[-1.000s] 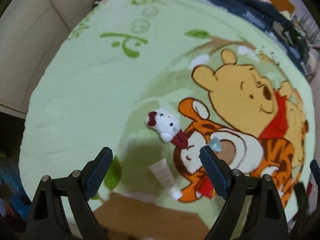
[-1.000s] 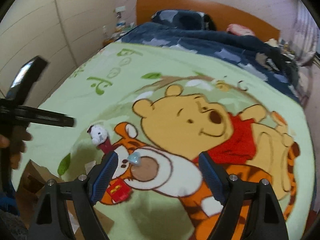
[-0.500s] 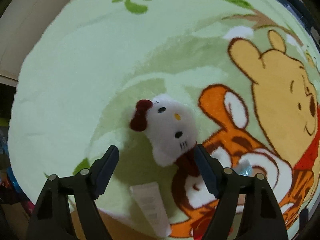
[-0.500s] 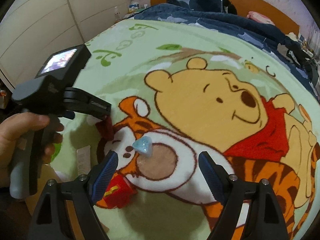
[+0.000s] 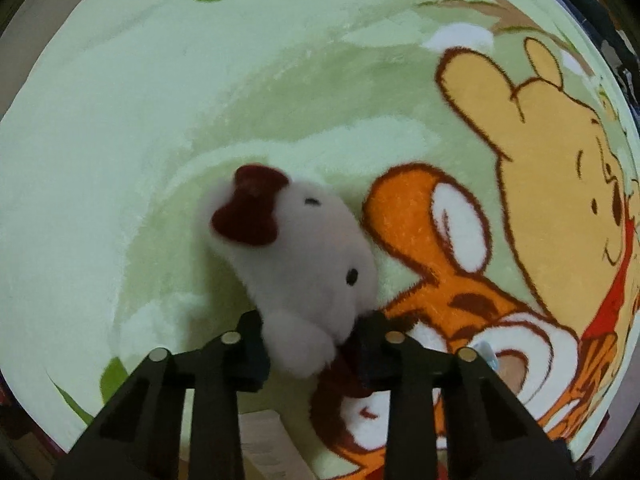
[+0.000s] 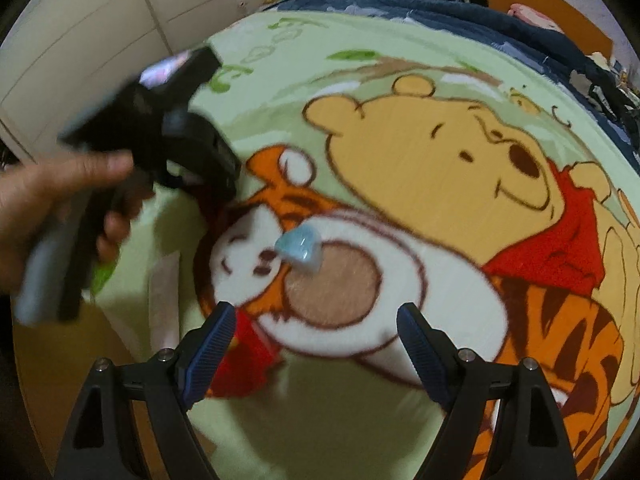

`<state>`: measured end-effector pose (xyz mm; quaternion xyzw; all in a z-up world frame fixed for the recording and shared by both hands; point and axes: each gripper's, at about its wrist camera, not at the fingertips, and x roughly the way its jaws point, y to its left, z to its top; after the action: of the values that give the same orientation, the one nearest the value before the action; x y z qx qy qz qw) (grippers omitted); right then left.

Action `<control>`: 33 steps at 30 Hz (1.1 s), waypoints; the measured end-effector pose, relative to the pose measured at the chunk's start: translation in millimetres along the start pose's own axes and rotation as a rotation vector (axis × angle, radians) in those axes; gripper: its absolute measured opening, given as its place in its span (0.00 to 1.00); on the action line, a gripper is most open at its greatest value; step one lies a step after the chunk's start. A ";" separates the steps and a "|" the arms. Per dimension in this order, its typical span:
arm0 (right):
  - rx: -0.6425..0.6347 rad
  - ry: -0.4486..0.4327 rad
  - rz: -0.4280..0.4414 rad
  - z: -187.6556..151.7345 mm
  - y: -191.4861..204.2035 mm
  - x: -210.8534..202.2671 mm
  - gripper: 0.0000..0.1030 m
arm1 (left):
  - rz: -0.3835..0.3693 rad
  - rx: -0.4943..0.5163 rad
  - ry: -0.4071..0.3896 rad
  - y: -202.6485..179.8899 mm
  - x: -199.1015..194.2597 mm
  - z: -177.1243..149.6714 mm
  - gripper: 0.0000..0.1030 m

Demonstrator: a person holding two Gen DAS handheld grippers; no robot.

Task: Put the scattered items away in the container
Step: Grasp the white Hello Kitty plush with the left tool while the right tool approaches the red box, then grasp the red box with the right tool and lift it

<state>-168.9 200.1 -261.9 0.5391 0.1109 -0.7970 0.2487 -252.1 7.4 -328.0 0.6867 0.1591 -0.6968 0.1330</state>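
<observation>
Below, on a pale green fleece blanket (image 5: 168, 128) printed with a cartoon bear and tiger: a white cat plush toy (image 5: 308, 264) with a dark red bow, lying on its side. Left gripper (image 5: 310, 344) pointing straight down, jaws just closed in, pads pressed against the lower part of the plush from both sides — clamped on it. Beside the plush, partly hidden under the gripper, a white tube (image 5: 264, 440); orientation hard to tell.

From the right wrist view: right gripper (image 6: 316, 344) tilted steeply down over the blanket, blue ribbed fingers (image 6: 210, 344) wide apart, nothing between them. Ahead of them, a small pale blue object (image 6: 302, 246) resting on the tiger's printed belly — too blurred to name. Just beside the near finger, a small red item (image 6: 244, 364), also blurred. At left, a bare hand (image 6: 48, 204) wrapped round the left gripper's handle. Brown cardboard container (image 6: 60, 360) at the blanket's near edge, lower left. Beyond the blanket, dark blue bedding (image 6: 420, 4) and a wooden headboard (image 6: 560, 8).
</observation>
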 end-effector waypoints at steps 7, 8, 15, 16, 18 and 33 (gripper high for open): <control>-0.043 0.052 0.145 -21.5 14.1 13.0 0.82 | 0.062 0.078 -0.123 24.9 -55.5 13.7 0.28; -0.042 0.061 0.171 -22.2 15.1 15.5 0.82 | 0.069 0.073 -0.136 34.2 -63.7 18.6 0.28; -0.090 0.145 0.284 -23.9 27.9 31.3 0.82 | 0.109 0.006 -0.168 115.8 -85.7 40.9 0.28; -0.110 0.154 0.244 -22.8 28.8 37.3 0.82 | 0.115 -0.004 -0.164 124.6 -83.7 40.5 0.28; -0.151 0.128 0.115 -16.7 22.9 40.3 0.82 | 0.128 -0.021 -0.155 138.5 -78.8 40.0 0.28; 0.086 0.056 0.115 -19.9 -23.6 29.7 0.84 | 0.139 0.079 -0.119 152.6 -69.4 20.3 0.29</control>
<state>-173.8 220.8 -299.0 0.5766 0.0523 -0.7701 0.2677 -207.6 -142.6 -264.5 0.6582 0.0751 -0.7312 0.1630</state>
